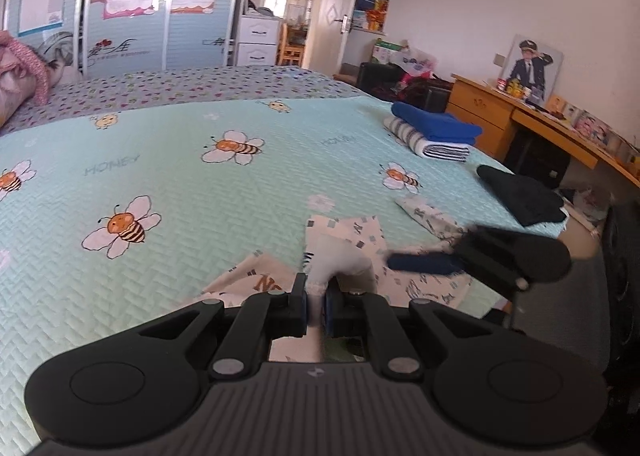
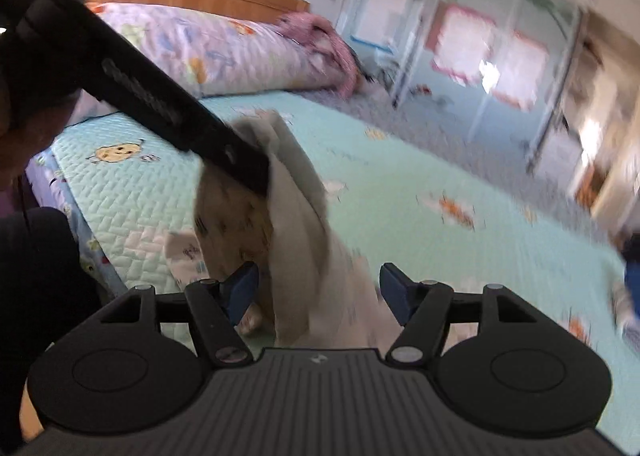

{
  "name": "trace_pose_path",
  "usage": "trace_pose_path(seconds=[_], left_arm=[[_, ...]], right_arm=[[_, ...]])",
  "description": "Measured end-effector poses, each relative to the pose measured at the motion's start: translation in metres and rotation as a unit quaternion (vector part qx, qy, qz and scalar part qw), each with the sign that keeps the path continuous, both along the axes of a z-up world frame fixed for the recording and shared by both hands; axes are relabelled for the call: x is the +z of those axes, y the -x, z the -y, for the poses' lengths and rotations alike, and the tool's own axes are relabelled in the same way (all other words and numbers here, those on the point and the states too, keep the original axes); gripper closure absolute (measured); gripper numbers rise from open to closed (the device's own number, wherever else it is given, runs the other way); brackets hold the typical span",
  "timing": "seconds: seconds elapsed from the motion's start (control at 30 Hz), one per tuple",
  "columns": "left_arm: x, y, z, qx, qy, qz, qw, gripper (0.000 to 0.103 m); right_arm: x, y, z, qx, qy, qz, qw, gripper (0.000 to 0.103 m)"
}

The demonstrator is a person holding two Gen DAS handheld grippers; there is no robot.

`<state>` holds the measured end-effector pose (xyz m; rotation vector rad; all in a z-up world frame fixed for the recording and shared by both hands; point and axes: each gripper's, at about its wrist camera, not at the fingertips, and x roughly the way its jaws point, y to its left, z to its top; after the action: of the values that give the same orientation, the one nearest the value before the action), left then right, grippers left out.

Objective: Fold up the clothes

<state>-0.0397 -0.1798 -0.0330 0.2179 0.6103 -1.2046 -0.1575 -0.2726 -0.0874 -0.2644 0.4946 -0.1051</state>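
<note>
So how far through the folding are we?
Done: a blue garment sits folded on a striped one. In hand: the left gripper is shut on the printed white garment; the right gripper is open beside it. Left: that garment and the black one.

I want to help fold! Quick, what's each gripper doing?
Left gripper: closed, pinching the white printed garment.
Right gripper: open, fingers either side of the hanging cloth, holding nothing.
</note>
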Motion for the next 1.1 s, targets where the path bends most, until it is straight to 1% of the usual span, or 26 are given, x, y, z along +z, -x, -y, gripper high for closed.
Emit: trace_pose_path(seconds=[0.1, 0.13, 0.17, 0.2, 0.27, 0.3, 0.33, 0.4, 0.47, 0.5, 0.57, 0.6, 0.63, 0.7, 0.77, 0.8, 0.83, 0.93, 1.03, 1.1], left_arm=[[0.001, 0.002, -0.001, -0.01, 0.002, 0.005, 0.9999, 0.096], [0.001, 0.003, -0.001, -0.012, 0.002, 0.006, 0.9999, 0.095], [0.001, 0.002, -0.002, -0.01, 0.001, 0.007, 0.9999, 0.094], [0.0, 0.0, -0.003, -0.006, 0.002, 0.006, 1.0, 0.093], [-0.001, -0.003, -0.006, 0.006, 0.004, 0.001, 1.0, 0.09], [-0.002, -0.005, -0.008, 0.01, 0.006, -0.001, 0.9999, 0.09], [-0.002, -0.004, -0.011, 0.013, 0.009, -0.003, 0.9999, 0.09], [-0.002, -0.002, -0.015, 0.017, 0.016, -0.007, 0.9997, 0.088], [-0.003, 0.002, -0.019, 0.01, 0.03, -0.028, 0.9991, 0.088], [-0.004, 0.005, -0.02, 0.001, 0.035, -0.04, 0.9986, 0.088], [-0.008, 0.018, -0.015, -0.029, 0.032, -0.048, 0.9979, 0.087], [-0.01, 0.027, -0.009, -0.04, 0.024, -0.043, 0.998, 0.087], [-0.013, 0.036, -0.001, -0.049, 0.014, -0.034, 0.9981, 0.086], [-0.019, 0.051, 0.016, -0.053, -0.005, -0.003, 0.9986, 0.082], [-0.024, 0.059, 0.033, -0.022, -0.026, 0.04, 0.9986, 0.065], [-0.025, 0.06, 0.039, -0.002, -0.032, 0.055, 0.9979, 0.062], [-0.026, 0.059, 0.043, 0.018, -0.03, 0.061, 0.9975, 0.058], [-0.029, 0.05, 0.045, 0.058, -0.01, 0.042, 0.9974, 0.05], [-0.034, 0.045, 0.051, 0.075, 0.006, 0.035, 0.9966, 0.049], [-0.036, 0.041, 0.055, 0.084, 0.02, 0.032, 0.9958, 0.049]], right_arm=[[0.004, -0.005, -0.002, 0.024, 0.03, 0.019, 0.999, 0.036], [0.005, -0.007, 0.0, 0.029, 0.038, 0.021, 0.999, 0.05], [0.007, -0.01, 0.003, 0.032, 0.038, 0.017, 0.999, 0.078], [0.009, -0.013, 0.006, 0.033, 0.032, 0.01, 0.999, 0.089], [0.016, -0.016, 0.015, 0.03, 0.01, 0.004, 0.999, 0.095], [0.023, -0.018, 0.021, 0.024, -0.023, 0.002, 0.999, 0.095], [0.031, -0.019, 0.031, 0.013, -0.074, -0.001, 0.997, 0.095], [0.047, -0.024, 0.054, -0.018, -0.168, -0.002, 0.986, 0.095], [0.062, -0.03, 0.079, -0.052, -0.252, -0.001, 0.966, 0.095], [0.067, -0.031, 0.089, -0.063, -0.286, -0.001, 0.956, 0.095], [0.077, -0.036, 0.104, -0.079, -0.343, -0.001, 0.936, 0.095], [0.083, -0.042, 0.108, -0.083, -0.36, -0.002, 0.929, 0.095], [0.09, -0.046, 0.11, -0.085, -0.374, -0.003, 0.924, 0.095], [0.098, -0.056, 0.11, -0.085, -0.393, -0.007, 0.915, 0.095], [0.106, -0.06, 0.103, -0.083, -0.399, -0.008, 0.913, 0.095], [0.109, -0.061, 0.099, -0.083, -0.398, -0.008, 0.914, 0.095], [0.112, -0.06, 0.095, -0.084, -0.397, -0.008, 0.914, 0.095], [0.119, -0.062, 0.09, -0.086, -0.411, -0.005, 0.908, 0.095], [0.122, -0.067, 0.091, -0.087, -0.421, -0.001, 0.903, 0.095], [0.124, -0.069, 0.089, -0.085, -0.423, -0.002, 0.902, 0.095]])
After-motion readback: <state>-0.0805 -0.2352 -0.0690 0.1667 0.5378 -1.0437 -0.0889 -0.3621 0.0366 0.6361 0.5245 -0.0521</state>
